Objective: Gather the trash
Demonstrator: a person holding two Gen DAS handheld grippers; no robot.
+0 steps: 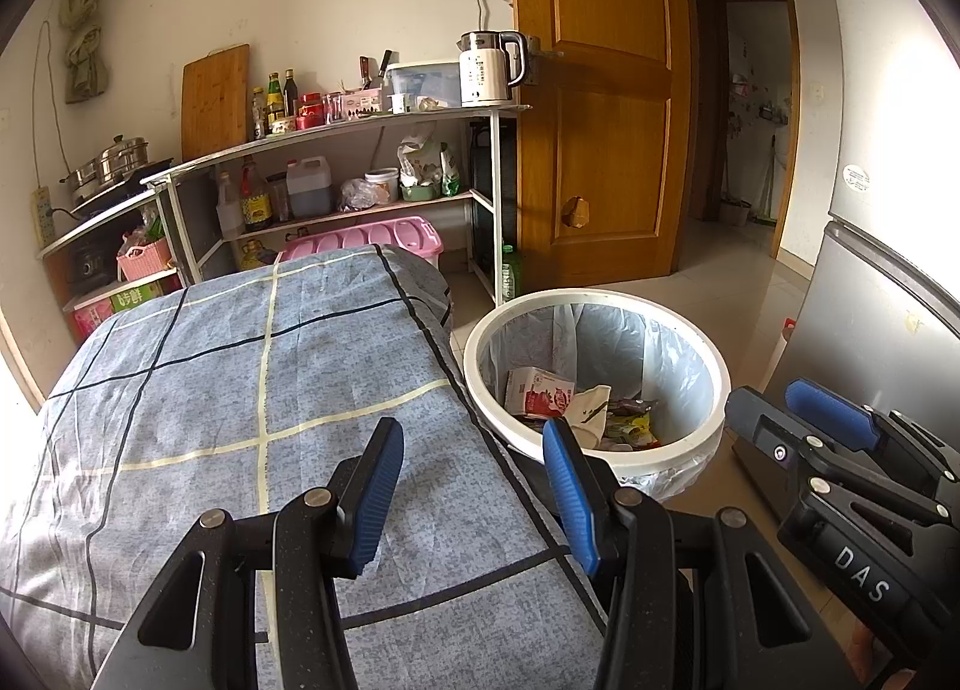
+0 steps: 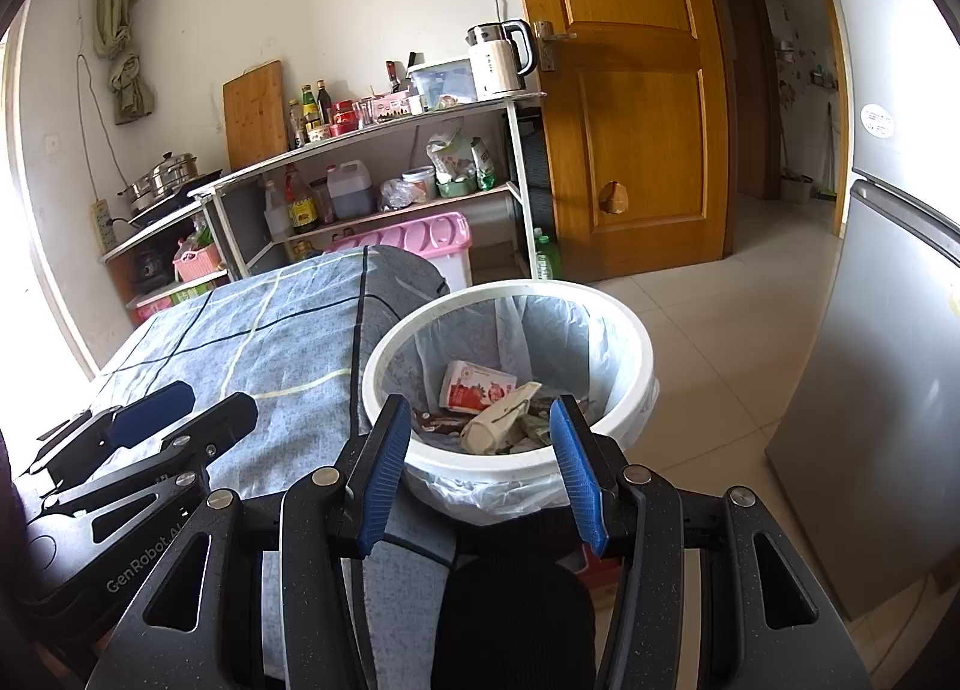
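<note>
Right-wrist view: my right gripper (image 2: 480, 468) and left gripper (image 1: 474, 492) both gape, holding nothing. Trash (image 2: 486, 408) lies inside the lined bin (image 2: 630, 390) beside the cloth-covered table (image 1: 240, 390). Risk, I judge: snagging the liner (image 2: 564, 330) could tip the bin.

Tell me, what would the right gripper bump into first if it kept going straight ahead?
Probably the white trash bin: the open right gripper points at its near rim, trash showing inside. Depth is hard to judge here.
</note>
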